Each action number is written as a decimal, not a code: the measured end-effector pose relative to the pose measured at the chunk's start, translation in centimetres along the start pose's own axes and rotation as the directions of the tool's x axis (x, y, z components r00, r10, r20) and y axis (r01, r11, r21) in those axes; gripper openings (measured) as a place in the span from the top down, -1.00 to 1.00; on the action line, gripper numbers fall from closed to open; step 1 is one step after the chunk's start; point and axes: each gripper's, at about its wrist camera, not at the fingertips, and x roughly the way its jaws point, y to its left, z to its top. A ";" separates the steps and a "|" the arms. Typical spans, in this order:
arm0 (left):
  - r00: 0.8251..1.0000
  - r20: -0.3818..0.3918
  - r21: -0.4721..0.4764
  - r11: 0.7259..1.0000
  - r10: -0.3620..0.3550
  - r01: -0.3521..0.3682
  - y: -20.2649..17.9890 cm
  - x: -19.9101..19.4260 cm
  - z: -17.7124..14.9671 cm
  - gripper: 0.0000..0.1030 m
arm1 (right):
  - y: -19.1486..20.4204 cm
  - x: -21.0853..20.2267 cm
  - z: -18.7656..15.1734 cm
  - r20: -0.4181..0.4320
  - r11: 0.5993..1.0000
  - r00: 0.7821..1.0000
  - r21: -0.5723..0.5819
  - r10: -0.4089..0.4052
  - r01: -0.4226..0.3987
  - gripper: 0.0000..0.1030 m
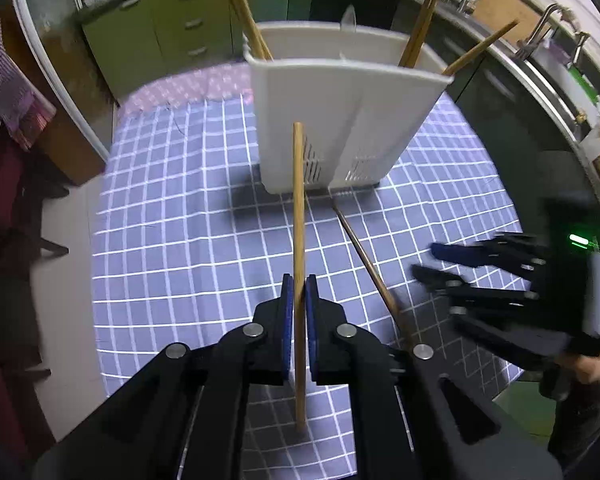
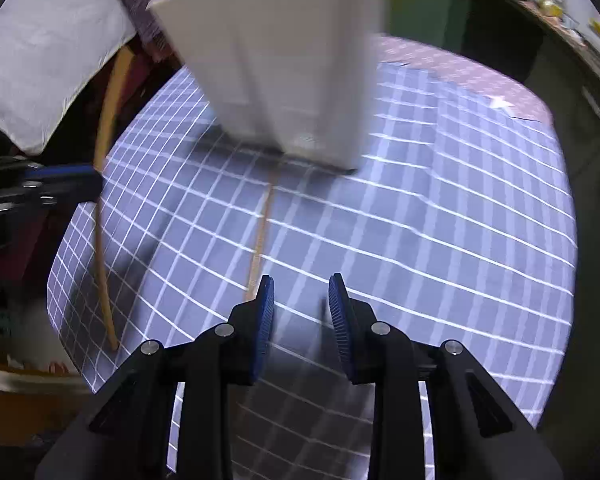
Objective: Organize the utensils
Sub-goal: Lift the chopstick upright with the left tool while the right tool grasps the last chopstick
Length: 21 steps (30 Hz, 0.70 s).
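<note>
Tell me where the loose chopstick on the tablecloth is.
The loose chopstick lies on the checked tablecloth, running from the white holder's base toward the right claw.

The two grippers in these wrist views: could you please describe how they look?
The left gripper and right gripper look alike: black angular linkage arms with round silver pivot pins, and jaws faced with ribbed blue pads. The right gripper's body shows a green light in the left wrist view.

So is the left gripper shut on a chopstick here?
Yes: the left gripper is shut on a chopstick, its blue pads pressing both sides.
</note>
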 end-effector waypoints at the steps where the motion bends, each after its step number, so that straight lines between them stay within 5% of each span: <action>1: 1.000 0.009 0.001 1.000 -0.004 0.004 0.4 -0.6 -0.3 0.88 | 0.6 0.6 0.5 -0.021 1.000 1.000 -0.012 0.001 -0.001 0.45; 12: 0.997 0.078 0.041 0.999 -0.013 0.009 0.7 -3.1 -2.0 0.88 | 3.1 4.7 3.9 -0.218 0.992 0.969 -0.066 -0.115 0.103 0.62; 21: 0.995 0.095 0.069 0.997 -0.029 0.023 0.8 -4.2 -2.5 0.88 | 4.4 6.1 4.7 -0.254 0.987 0.955 -0.090 -0.155 0.137 0.84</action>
